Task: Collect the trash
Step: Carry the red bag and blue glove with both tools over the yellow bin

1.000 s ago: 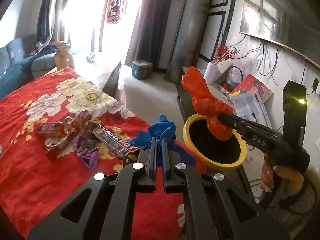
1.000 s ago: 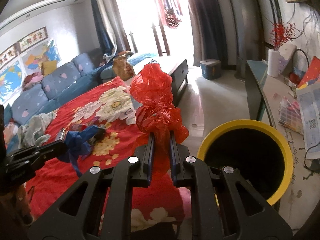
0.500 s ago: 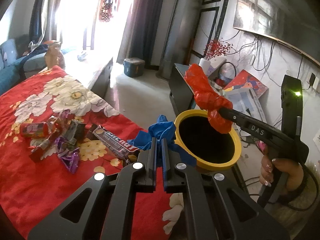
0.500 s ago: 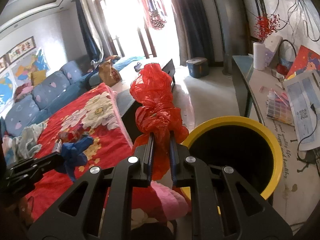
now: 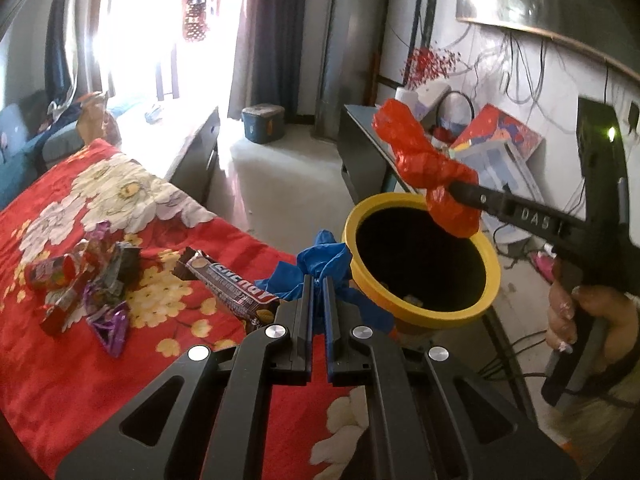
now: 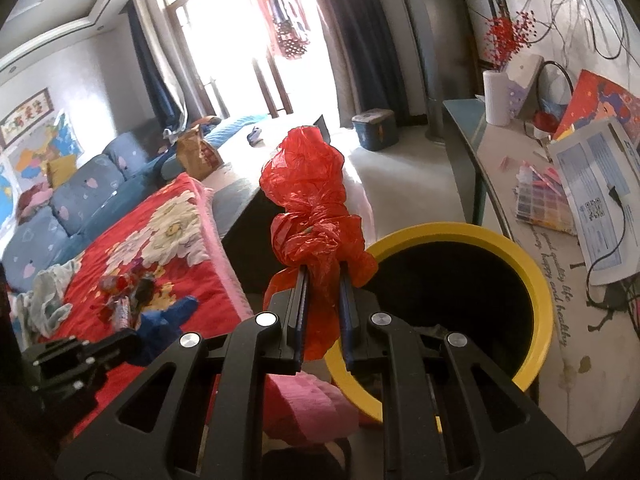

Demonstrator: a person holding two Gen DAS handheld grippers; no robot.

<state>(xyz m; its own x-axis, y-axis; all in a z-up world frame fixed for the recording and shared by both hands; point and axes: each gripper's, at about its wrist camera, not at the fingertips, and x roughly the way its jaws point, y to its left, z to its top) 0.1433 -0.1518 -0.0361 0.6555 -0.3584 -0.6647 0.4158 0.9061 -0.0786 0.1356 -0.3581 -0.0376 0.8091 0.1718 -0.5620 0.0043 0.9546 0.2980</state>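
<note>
While wrappers [image 5: 92, 280] wait on the bed [image 5: 60, 380] to its left, the left gripper [image 5: 317, 280] pinches a blue bag [image 5: 320, 256] beside the yellow bin [image 5: 490, 280], where the right gripper [image 6: 323, 276], clamping a red bag [image 6: 312, 208], hangs over the rim, apparently poised to drop it.

Left tool [image 5: 317, 292] clamps blue bag [image 5: 320, 262]

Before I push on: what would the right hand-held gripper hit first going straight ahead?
Only the crumpled red plastic bag it clamps; beyond that, likely the dark cabinet, though depth is unclear.
</note>
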